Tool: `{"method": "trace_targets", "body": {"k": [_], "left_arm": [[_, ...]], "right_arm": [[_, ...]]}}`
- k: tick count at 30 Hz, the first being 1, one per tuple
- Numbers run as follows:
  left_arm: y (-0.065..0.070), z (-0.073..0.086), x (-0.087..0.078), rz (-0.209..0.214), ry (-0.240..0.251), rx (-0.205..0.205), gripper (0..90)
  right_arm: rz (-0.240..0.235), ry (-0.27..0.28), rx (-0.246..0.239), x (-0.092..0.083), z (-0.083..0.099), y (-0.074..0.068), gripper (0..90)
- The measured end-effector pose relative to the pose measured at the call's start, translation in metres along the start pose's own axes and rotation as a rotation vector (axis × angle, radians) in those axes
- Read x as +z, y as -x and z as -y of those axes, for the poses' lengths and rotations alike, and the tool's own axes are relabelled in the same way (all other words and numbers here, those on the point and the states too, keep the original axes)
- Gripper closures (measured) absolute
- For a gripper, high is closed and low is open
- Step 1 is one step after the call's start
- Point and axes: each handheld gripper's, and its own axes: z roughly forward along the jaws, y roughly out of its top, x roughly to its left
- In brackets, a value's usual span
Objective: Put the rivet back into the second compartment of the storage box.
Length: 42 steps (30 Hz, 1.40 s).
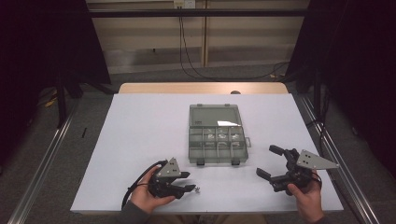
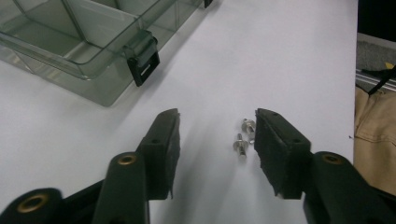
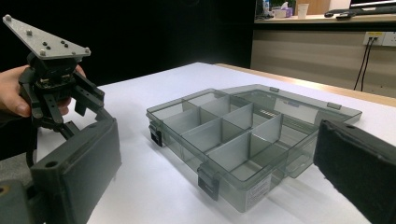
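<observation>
Two small silver screws (image 2: 243,139) lie on the white table between the jaws of my left gripper (image 2: 217,116), close to the right-hand jaw. The pads stand apart and do not touch them. From above, the left gripper (image 1: 190,181) sits near the table's front edge, with the screws (image 1: 198,189) at its tips. A clear grey compartment box (image 1: 217,140) lies open at the table's middle, lid folded back. My right gripper (image 1: 265,160) rests at the front right, jaws wide apart with nothing between them, facing the box (image 3: 219,130). The left gripper (image 3: 86,116) is also in the right gripper view.
The box's black latch (image 2: 142,63) points toward my left gripper. Its compartments hold several small parts (image 1: 219,136). The white table (image 1: 140,126) has bare room left of the box. A metal rail (image 1: 336,163) runs along the table's right side.
</observation>
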Motion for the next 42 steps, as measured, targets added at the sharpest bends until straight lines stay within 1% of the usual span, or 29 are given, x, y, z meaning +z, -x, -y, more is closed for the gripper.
{"method": "trace_targets", "body": {"k": [1, 2, 4, 6, 9, 11, 12, 14, 16, 17, 18, 20, 24, 30, 31, 32, 33, 34, 35, 38, 42], "left_arm": [[0.001, 0.000, 0.001, 0.005, -0.001, -0.006, 56.7], [0.000, 0.000, 0.001, 0.015, -0.012, 0.002, 58.7], [0.000, 0.000, 0.002, 0.026, -0.024, 0.001, 62.7], [0.001, -0.001, 0.003, 0.044, -0.027, -0.013, 65.5], [0.001, -0.001, 0.006, 0.040, -0.049, -0.013, 69.9], [0.000, 0.000, 0.007, 0.038, -0.057, -0.002, 72.7], [0.000, 0.000, 0.007, 0.038, -0.062, -0.003, 74.4], [-0.001, -0.001, 0.007, 0.048, -0.054, -0.024, 77.2], [-0.001, -0.001, 0.007, 0.050, -0.054, -0.032, 79.4], [-0.001, 0.000, 0.008, 0.051, -0.064, -0.026, 81.1], [-0.001, 0.000, 0.008, 0.043, -0.074, -0.018, 82.3], [0.001, 0.000, 0.009, 0.047, -0.072, -0.015, 85.1], [0.001, -0.001, 0.010, 0.043, -0.076, -0.032, 86.3], [0.001, -0.002, 0.009, 0.029, -0.078, -0.034, 86.5], [0.001, -0.002, 0.008, 0.030, -0.068, -0.037, 86.4], [0.001, -0.002, 0.008, 0.030, -0.068, -0.037, 86.4], [0.000, -0.002, 0.006, 0.024, -0.043, -0.051, 86.4], [-0.001, -0.003, 0.004, 0.027, -0.032, -0.061, 86.4], [-0.001, -0.003, 0.004, 0.027, -0.032, -0.061, 86.5], [-0.004, -0.004, -0.002, 0.008, 0.006, -0.077, 86.4], [-0.008, -0.006, -0.006, -0.005, 0.036, -0.096, 86.4]], "right_arm": [[0.000, 0.000, 0.000, 0.000, 0.000, 0.000, 0.4], [0.000, 0.000, -0.001, 0.000, 0.000, 0.000, 0.4], [0.001, -0.001, -0.001, 0.000, 0.000, 0.000, 0.4], [0.001, 0.000, 0.000, 0.000, 0.000, 0.000, 0.4], [0.000, 0.002, 0.001, 0.000, 0.000, 0.000, 0.4], [0.000, 0.003, 0.002, 0.000, 0.000, 0.000, 0.4], [0.000, 0.003, 0.002, 0.000, 0.000, 0.000, 0.4], [0.000, 0.003, 0.001, -0.001, 0.000, 0.000, 0.4], [0.002, 0.001, 0.001, -0.001, 0.000, 0.000, 0.4], [0.002, 0.002, 0.001, -0.001, 0.000, 0.000, 0.4], [0.001, 0.001, 0.002, -0.001, 0.000, 0.000, 0.4], [0.002, 0.001, 0.000, -0.001, 0.000, 0.000, 0.4], [0.004, 0.000, -0.001, -0.002, 0.000, 0.000, 0.4], [0.004, 0.001, -0.001, -0.002, 0.000, 0.000, 0.4], [0.005, 0.000, -0.002, -0.002, 0.000, 0.000, 0.4], [0.005, 0.000, -0.002, -0.002, 0.000, 0.000, 0.4], [0.004, 0.000, -0.002, -0.002, 0.000, 0.000, 0.4], [0.005, 0.001, -0.002, -0.002, 0.000, 0.000, 0.4], [0.005, 0.001, -0.002, -0.002, 0.000, 0.000, 0.4], [0.007, -0.001, 0.000, -0.002, 0.000, 0.000, 0.4], [0.006, 0.003, -0.003, -0.003, 0.000, 0.000, 0.4]]}}
